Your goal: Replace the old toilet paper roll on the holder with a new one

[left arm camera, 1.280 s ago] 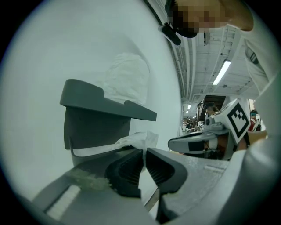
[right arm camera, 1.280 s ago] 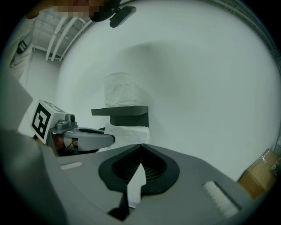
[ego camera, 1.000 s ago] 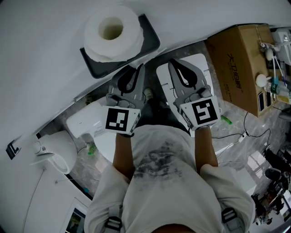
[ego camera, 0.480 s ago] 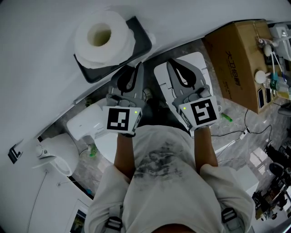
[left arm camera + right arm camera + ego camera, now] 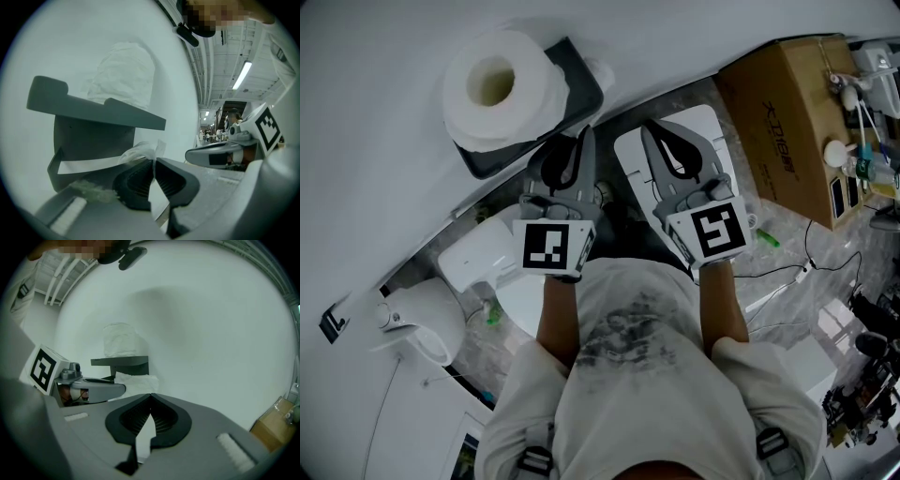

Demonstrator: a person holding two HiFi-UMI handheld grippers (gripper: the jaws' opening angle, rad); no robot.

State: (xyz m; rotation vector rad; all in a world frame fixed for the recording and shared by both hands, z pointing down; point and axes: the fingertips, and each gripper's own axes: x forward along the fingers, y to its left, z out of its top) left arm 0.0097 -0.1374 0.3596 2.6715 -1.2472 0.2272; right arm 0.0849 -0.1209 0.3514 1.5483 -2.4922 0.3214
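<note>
1. Head view: a full white toilet paper roll (image 5: pixel 492 86) stands on end on the flat top of a dark grey plastic wall holder (image 5: pixel 577 89) fixed to a white wall (image 5: pixel 384 178).
2. The left gripper (image 5: pixel 585 137) points at the holder's underside. The right gripper (image 5: pixel 649 127) sits just beside it, over a white toilet (image 5: pixel 478 255). A brown cardboard box (image 5: pixel 787 112) stands on the floor to the right.
3. Compared with a second ago, the roll and holder sit further left in the picture. Both grippers keep about the same place.
4. Left gripper view: the left gripper's (image 5: pixel 153 163) jaws are almost together, pinching a loose crumpled white paper end (image 5: pixel 140 151) that hangs under the holder (image 5: pixel 93 136). The roll (image 5: pixel 124 72) rests above on the shelf.
5. Right gripper view: the right gripper's (image 5: pixel 151 395) jaws are fully closed with nothing between them. Ahead, the paper end (image 5: pixel 136 380) shows below the holder (image 5: pixel 124 364), at the tip of the left gripper (image 5: pixel 123 389), with the roll (image 5: pixel 119 341) on top.
</note>
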